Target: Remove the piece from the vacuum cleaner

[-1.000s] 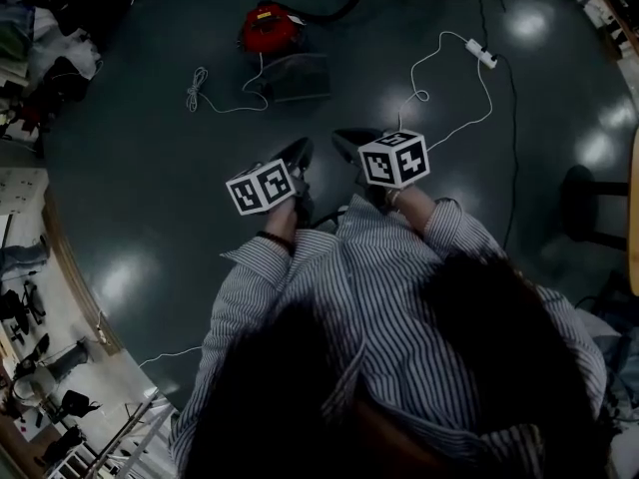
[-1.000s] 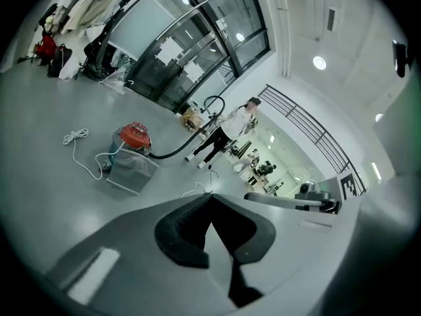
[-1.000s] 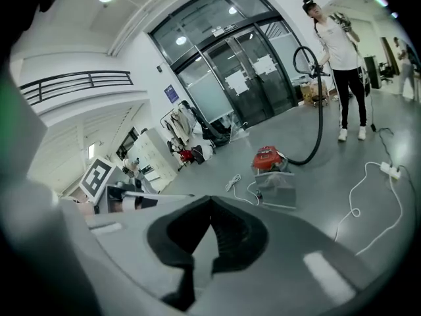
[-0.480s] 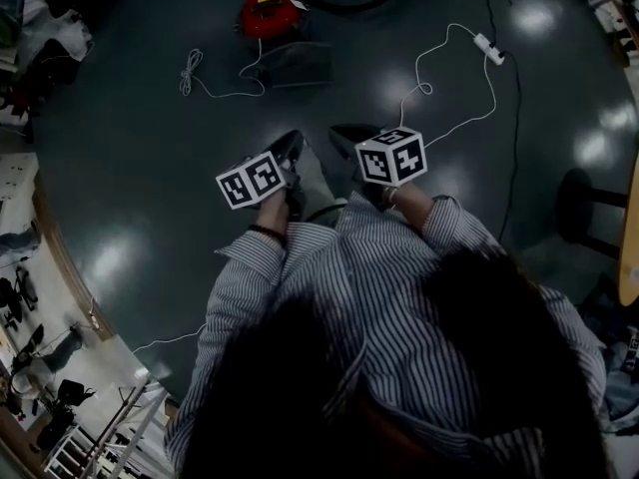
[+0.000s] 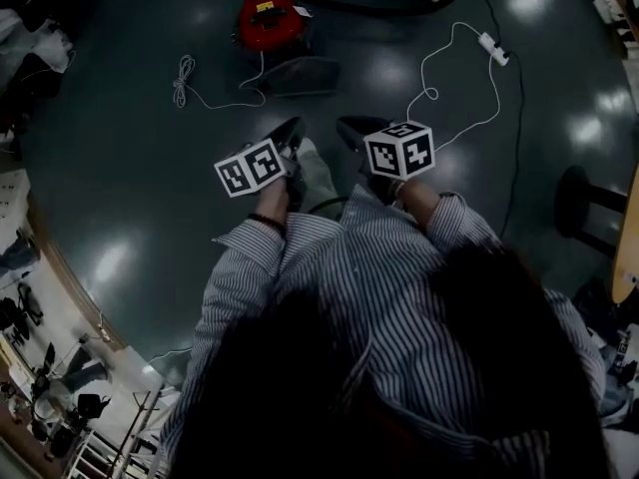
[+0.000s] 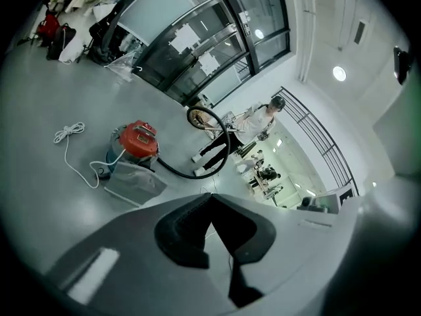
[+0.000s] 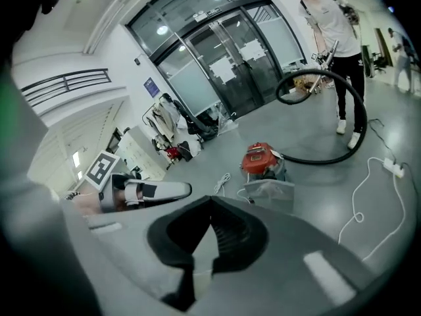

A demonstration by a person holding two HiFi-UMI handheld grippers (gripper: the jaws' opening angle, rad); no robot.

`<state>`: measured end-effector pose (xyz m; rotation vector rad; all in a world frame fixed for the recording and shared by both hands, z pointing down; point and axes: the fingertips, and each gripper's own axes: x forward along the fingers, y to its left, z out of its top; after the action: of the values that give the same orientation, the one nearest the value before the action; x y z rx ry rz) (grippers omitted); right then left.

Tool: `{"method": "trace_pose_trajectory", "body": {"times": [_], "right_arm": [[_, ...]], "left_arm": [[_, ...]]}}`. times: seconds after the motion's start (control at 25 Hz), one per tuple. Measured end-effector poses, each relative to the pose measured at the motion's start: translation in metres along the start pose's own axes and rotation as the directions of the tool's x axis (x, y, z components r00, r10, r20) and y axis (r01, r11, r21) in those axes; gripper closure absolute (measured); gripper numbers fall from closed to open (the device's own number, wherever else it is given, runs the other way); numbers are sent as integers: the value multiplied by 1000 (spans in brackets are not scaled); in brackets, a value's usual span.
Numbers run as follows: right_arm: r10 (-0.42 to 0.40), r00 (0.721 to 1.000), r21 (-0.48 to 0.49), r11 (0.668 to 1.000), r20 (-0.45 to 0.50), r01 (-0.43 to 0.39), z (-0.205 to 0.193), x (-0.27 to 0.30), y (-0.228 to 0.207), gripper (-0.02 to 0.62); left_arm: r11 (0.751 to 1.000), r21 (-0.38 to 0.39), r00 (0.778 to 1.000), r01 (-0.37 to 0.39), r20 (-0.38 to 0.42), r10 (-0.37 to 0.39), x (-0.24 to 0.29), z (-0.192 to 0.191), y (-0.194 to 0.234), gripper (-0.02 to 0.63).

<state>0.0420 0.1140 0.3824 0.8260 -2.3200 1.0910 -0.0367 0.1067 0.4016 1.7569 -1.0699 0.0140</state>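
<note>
The red vacuum cleaner (image 5: 268, 20) stands on the dark floor a couple of steps ahead of me, with a black hose (image 5: 349, 8) running off to the right. A grey piece (image 5: 300, 74) leans against its near side; it also shows in the left gripper view (image 6: 135, 183) and the right gripper view (image 7: 273, 191). My left gripper (image 6: 210, 199) and right gripper (image 7: 210, 206) are both shut and hold nothing. They hang side by side at waist height, well short of the vacuum (image 6: 138, 140). Their marker cubes (image 5: 250, 168) (image 5: 399, 151) face up.
A white cord (image 5: 185, 80) lies coiled left of the vacuum, and a power strip (image 5: 492, 48) with its white cable lies to the right. A dark stool (image 5: 589, 208) stands at the right. Another person (image 7: 335, 31) stands beyond the vacuum holding the hose. Clutter lines the left wall.
The vacuum and grey piece have slid slightly up and left in the head view as I moved. Both grippers stayed shut and level.
</note>
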Motion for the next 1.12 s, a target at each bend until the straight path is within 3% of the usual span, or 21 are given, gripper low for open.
{"method": "trace_pose_trajectory", "body": {"times": [0.16,0.4,0.76,1.12], "right_arm": [[-41,999,14,999,26,41,44,29,-22,594],[-68,996,14,998,50,68,91,54,-38,594],[-53,999,38,998,3,53,95,77,-64,594],[2,998,-32,999,-62,-4,86,114,-91,594]], "left_arm": [[1000,23,999,18,-34,-17,27,44,16,600],[998,42,995,37,-91,-33,58,78,27,600],[999,39,994,0,-106,4,79,89,46,600],[999,-40,997,-23,-81,19,112,73,84,600]]}}
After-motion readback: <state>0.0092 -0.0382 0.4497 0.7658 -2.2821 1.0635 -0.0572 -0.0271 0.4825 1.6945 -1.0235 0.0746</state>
